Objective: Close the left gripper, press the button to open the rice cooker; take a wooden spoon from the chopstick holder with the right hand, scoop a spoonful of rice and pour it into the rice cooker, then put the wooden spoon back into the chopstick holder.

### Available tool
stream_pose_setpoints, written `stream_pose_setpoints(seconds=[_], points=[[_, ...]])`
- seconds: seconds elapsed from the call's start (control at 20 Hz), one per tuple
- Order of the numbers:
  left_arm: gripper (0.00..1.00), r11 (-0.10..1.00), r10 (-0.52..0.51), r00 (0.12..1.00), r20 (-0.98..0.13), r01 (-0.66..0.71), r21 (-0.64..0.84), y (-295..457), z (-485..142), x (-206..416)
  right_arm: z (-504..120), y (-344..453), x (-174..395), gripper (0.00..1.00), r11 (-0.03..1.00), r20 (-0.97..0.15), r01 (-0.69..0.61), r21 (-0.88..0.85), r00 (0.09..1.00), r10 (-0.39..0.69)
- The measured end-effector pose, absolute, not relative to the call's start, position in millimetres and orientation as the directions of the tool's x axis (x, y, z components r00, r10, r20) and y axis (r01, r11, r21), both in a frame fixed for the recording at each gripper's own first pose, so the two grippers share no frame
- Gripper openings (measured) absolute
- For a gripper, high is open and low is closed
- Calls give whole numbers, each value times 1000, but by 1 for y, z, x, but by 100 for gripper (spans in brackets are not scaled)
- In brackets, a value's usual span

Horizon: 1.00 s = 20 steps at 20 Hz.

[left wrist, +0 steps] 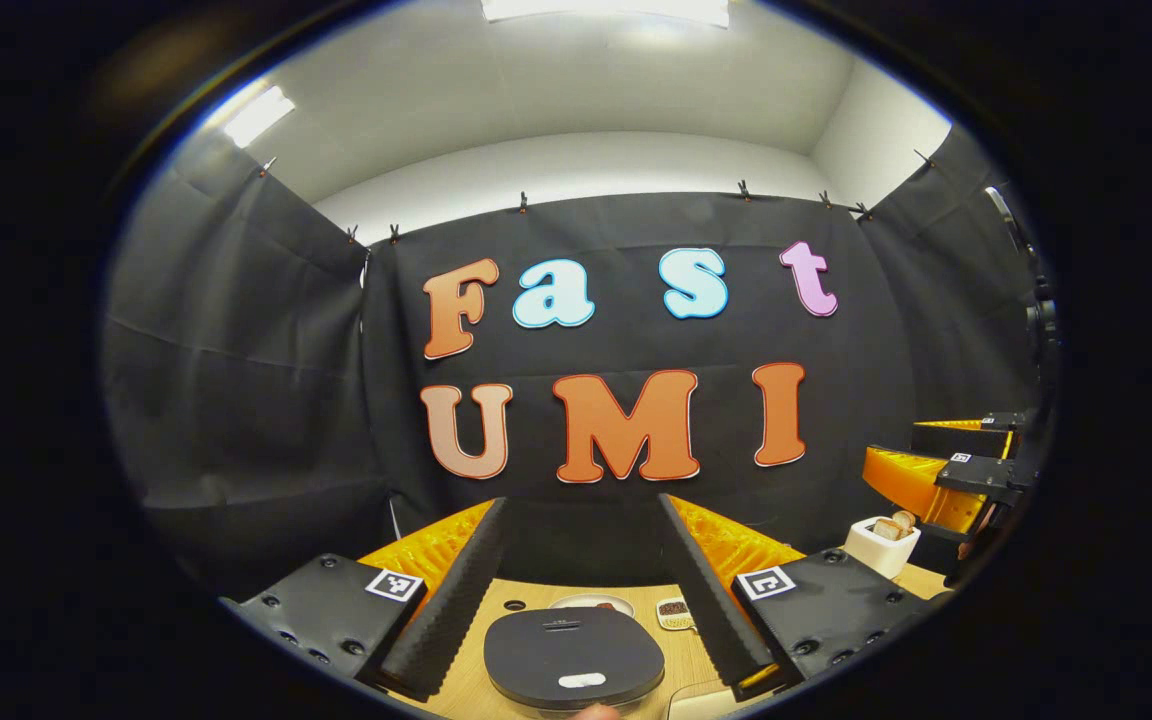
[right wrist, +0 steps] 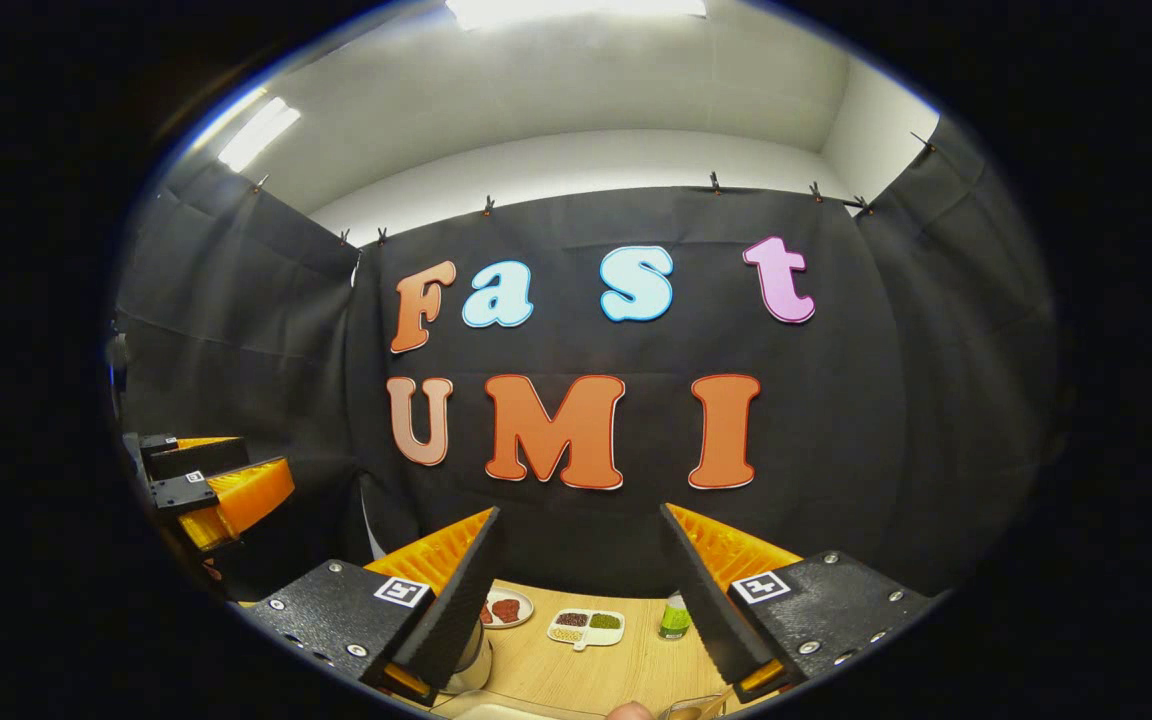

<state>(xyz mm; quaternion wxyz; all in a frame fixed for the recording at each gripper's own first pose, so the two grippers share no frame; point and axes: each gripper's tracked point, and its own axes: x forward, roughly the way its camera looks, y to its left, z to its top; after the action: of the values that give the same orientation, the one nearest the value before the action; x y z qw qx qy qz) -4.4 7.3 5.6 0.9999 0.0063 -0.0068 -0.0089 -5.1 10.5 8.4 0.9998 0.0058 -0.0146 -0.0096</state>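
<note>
Black cloth walled the booth behind a wooden table (left wrist: pixel 681 655). Left gripper (left wrist: pixel 581 560) stood wide open, empty, above the closed rice cooker (left wrist: pixel 573 655) between its fingers. Chopstick holder (left wrist: pixel 881 545) sat to its right, wooden utensils inside. Right gripper (right wrist: pixel 581 565) was likewise open and empty, with a divided dish (right wrist: pixel 586 626) ahead.
</note>
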Motion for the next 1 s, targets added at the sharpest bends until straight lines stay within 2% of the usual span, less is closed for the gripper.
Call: stream_pose_setpoints(seconds=[0.25,0.3,0.65,0.85,0.95,1.0], points=[[100,999,-24,1000,6,23,29,4,2,-7,9,6,-4,94,1000,42,24,20,999,-25],[100,999,-20,1000,-1,20,30,5,0,-8,8,5,-4,91,1000,42,25,18,999,-26],[100,999,-1,1000,-31,3,44,5,-7,-7,4,0,0,94,999,35,24,30,999,-25],[100,999,16,998,-53,-13,49,8,-13,-4,-2,-4,0,91,999,22,28,22,999,-29],[100,998,24,998,-63,-21,52,9,-15,-3,-5,-6,0,94,999,11,29,20,999,-30],[87,998,25,998,-66,-22,54,9,-16,-2,-6,-8,0,94,999,8,32,18,999,-32]])
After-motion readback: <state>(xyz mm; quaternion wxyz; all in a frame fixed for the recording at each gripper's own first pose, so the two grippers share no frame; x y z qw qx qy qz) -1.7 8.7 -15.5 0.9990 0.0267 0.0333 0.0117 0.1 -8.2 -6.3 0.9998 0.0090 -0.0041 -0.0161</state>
